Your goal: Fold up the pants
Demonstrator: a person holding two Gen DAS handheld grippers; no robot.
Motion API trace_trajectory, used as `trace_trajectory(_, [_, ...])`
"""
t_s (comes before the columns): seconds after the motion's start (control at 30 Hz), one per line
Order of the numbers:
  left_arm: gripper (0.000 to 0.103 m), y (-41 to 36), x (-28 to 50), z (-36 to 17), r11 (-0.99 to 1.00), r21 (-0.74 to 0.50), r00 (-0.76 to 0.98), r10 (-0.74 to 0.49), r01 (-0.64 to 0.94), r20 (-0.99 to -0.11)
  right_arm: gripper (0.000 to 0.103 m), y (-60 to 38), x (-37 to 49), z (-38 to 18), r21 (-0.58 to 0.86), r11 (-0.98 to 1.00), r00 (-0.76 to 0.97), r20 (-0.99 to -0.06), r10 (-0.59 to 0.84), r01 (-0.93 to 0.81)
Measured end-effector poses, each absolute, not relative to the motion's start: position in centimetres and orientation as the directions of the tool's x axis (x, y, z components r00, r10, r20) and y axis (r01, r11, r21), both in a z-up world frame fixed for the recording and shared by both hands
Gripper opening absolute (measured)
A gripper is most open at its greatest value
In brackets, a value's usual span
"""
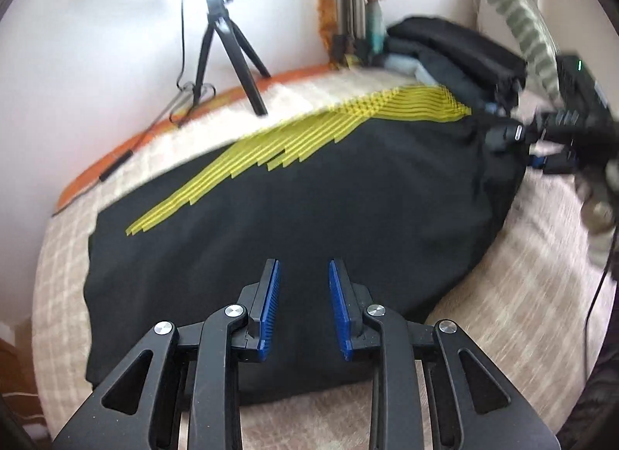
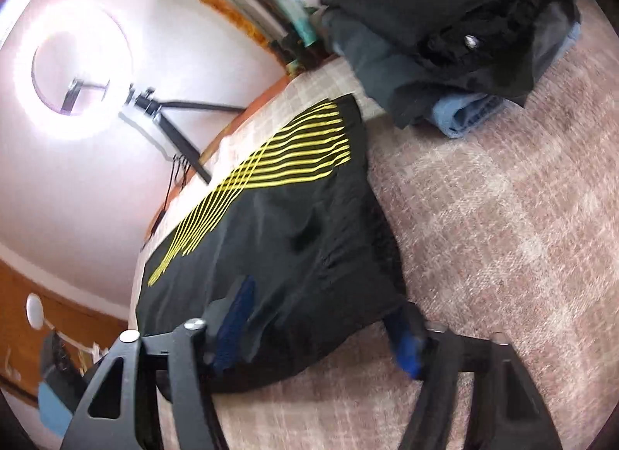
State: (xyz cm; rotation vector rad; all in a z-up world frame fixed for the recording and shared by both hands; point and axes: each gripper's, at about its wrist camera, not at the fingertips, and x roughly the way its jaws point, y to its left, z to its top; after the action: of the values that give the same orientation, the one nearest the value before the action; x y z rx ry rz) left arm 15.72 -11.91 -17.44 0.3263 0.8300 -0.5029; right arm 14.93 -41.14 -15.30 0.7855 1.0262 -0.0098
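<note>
1. One bed [image 1: 503,334], plaid-covered, carries everything.
2. One pair of black pants [image 1: 294,210] with yellow stripes lies flat across the frame's middle, its long axis running lower left to upper right in the left wrist view.
3. One stack of folded clothes [image 2: 445,36] sits upper right in the right wrist view.
4. One ring light [image 2: 73,71], upper left.
5. The right gripper [image 2: 321,337] is nearer: jaws apart, straddling the pants' near corner.
6. The left gripper [image 1: 305,310] hovers over the near edge, jaws apart, empty.

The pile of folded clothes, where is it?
The pile of folded clothes sits at the right wrist view's upper right, on the bedspread beyond the black pants.
</note>
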Motion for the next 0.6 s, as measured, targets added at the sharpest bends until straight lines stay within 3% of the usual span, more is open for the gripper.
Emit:
trace_trajectory(0.03, [0.024,-12.2,16.0,-17.1,0.837,0.070,0.569,-0.305,0.543,-0.764,0.039,-41.3,15.0,-15.6,0.582,0.719,0.543,-0.769,0.337,0.380])
trace_trajectory(0.13, [0.024,-13.6,16.4,-17.4,0.824,0.056,0.550,-0.324,0.563,-0.770,0.027,-42.0,15.1,-15.9,0.603,0.677,0.550,-0.764,0.337,0.423])
trace_trajectory(0.33, [0.025,-15.6,16.0,-20.3,0.802,0.051,0.497,-0.318,0.596,-0.807,0.019,-40.8,16.4,-14.0,0.519,0.763,0.538,-0.798,0.271,0.386])
trace_trajectory(0.6, [0.025,-11.6,16.1,-17.4,0.843,-0.022,0.531,-0.358,0.537,-0.768,0.017,-37.3,18.7,-9.6,0.399,0.882,0.550,-0.808,0.209,0.252])
